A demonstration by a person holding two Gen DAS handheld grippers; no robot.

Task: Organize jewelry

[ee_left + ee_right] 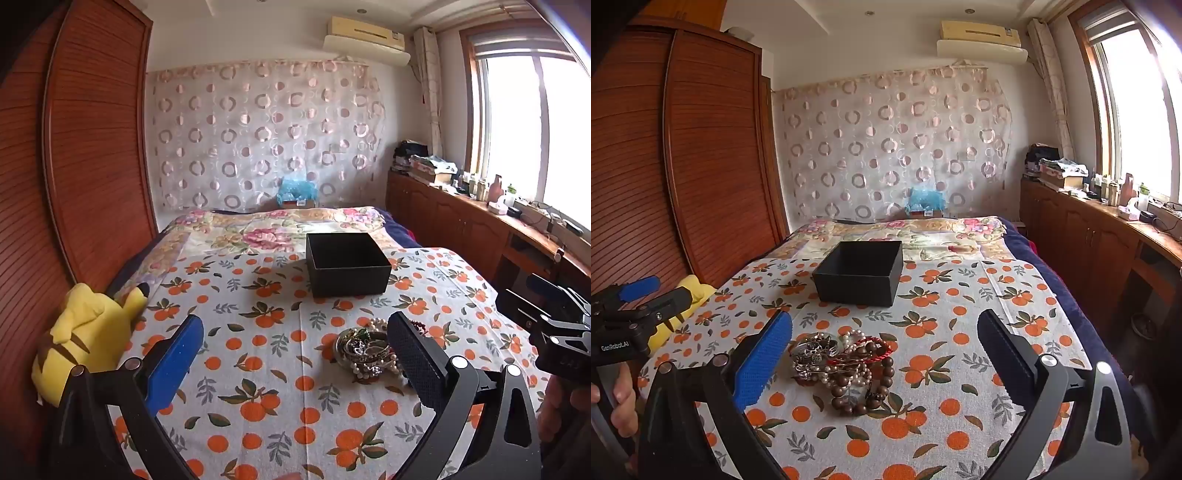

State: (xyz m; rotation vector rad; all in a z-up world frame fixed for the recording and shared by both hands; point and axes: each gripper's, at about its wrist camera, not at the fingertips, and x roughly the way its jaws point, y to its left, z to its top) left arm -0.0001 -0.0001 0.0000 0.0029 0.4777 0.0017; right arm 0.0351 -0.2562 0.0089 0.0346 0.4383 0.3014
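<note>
A pile of jewelry [842, 365] lies on the orange-print cloth: silver bangles, pearl strands, a red cord bracelet and brown wooden beads. It also shows in the left wrist view [365, 350], partly hidden behind my black finger. An open, empty black box [860, 273] stands beyond it, also in the left wrist view [347, 264]. My left gripper [295, 332] is open and empty, left of the pile. My right gripper [884, 326] is open and empty, with the pile between its fingers and nearer the blue one.
A yellow plush toy [85, 339] lies at the cloth's left edge beside the wooden wardrobe [92, 147]. A floral quilt [277, 225] covers the bed beyond the box. A wooden cabinet [1108, 236] with clutter runs under the window on the right.
</note>
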